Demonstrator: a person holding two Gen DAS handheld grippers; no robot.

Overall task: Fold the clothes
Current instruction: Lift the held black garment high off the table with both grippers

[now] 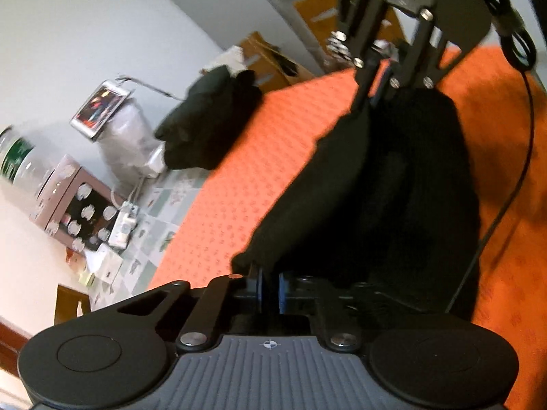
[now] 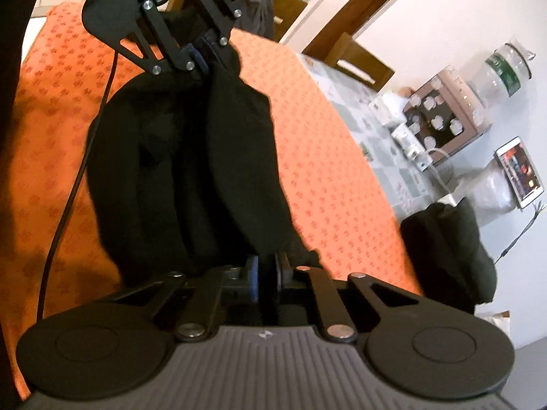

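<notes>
The left gripper [image 1: 270, 288] and right gripper [image 2: 266, 278] each pinched one end of the black garment [image 1: 393, 188], stretching it above the orange tablecloth [image 1: 239, 188] mid-table for folding.

An orange patterned tablecloth [image 2: 324, 157] covers the table, bearing a black garment [image 2: 191, 171] and a second dark bundle [image 2: 448, 253].

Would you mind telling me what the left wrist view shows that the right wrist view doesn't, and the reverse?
Only the left wrist view shows cardboard boxes behind the table. Only the right wrist view shows a wooden chair by the wall. Both show the black garment stretched between the left gripper and right gripper, the orange tablecloth, a second dark garment and a phone.
</notes>
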